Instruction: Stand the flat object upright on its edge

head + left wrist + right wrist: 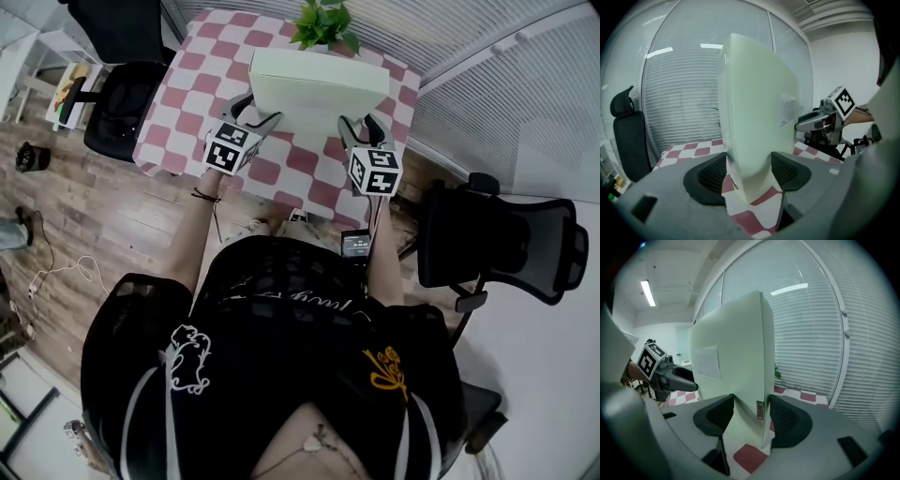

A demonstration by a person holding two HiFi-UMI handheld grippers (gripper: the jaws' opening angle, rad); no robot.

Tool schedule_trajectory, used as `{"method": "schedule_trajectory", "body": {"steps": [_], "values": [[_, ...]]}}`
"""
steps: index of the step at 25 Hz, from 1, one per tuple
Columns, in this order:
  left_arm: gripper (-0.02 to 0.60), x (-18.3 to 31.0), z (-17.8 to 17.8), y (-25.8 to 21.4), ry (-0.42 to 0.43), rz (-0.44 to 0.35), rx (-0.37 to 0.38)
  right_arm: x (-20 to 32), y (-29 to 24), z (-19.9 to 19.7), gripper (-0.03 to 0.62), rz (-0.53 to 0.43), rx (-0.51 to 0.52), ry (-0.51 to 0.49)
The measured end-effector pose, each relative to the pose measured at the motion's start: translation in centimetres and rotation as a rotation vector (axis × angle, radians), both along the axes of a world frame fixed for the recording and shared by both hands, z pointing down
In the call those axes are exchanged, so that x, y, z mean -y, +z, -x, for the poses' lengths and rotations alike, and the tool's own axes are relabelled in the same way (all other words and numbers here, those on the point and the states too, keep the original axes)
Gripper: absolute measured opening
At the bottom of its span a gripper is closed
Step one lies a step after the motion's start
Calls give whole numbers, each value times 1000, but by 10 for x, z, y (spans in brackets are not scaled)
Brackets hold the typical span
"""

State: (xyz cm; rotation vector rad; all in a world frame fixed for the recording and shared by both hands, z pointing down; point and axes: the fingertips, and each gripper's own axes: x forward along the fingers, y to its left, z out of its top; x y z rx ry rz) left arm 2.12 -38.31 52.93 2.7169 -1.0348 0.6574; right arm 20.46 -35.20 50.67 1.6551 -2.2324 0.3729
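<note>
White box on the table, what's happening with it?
A person holds the flat pale box upright on its edge over the checked table, one gripper at each end. The left gripper and the right gripper are both shut on it. Whether its bottom edge rests on the table is hard to tell. A small plant stands behind it.

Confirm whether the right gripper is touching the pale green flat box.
Touching. The right gripper view shows the right gripper with its two jaws pressed against opposite faces of the pale green flat box, no gap on either side.
</note>
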Motion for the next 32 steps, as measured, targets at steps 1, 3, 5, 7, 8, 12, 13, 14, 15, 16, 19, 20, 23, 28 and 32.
{"method": "schedule_trajectory", "body": {"steps": [1, 3, 5, 7, 8, 12, 13, 14, 15, 16, 19, 20, 23, 28, 32], "values": [[296, 0, 0, 0, 4, 7, -6, -1, 0, 0, 238, 3, 0, 1], [296, -2, 1, 0, 10, 12, -7, -1, 0, 0, 238, 8, -1, 2], [296, -5, 3, -1, 10, 16, -10, -3, -1, 0, 238, 16, -5, 3], [296, -8, 4, -1, 5, 25, -23, -5, -1, 0, 238, 25, -8, 6], [296, -8, 5, -1, 3, 29, -30, -5, -2, -1, 238, 28, -10, 10], [296, -9, 11, -4, -2, 29, -41, -6, -3, -4, 238, 31, -1, 40], [296, -9, 12, -6, -4, 28, -48, -6, -3, -6, 238, 33, 7, 50], [296, -10, 13, -7, -7, 27, -56, -8, -3, -8, 238, 35, 14, 61], [296, -11, 14, -9, -10, 27, -64, -9, -3, -10, 238, 35, 21, 72], [296, -12, 16, -10, -13, 26, -72, -11, -3, -12, 238, 35, 25, 82], [296, -17, 19, -15, -14, 21, -86, -17, -6, -14, 238, 28, 31, 99], [296, -19, 20, -17, -12, 20, -89, -19, -7, -13, 238, 26, 33, 100], [295, -29, 24, -23, -3, 18, -108, -27, -11, -7, 238, 19, 42, 99], [293, -52, 27, -36, 13, 12, -164, -47, -26, 18, 231, -16, 73, 77], [261, -72, 31, -48, 28, -2, -204, -65, -36, 43, 190, -45, 97, 73]]}}
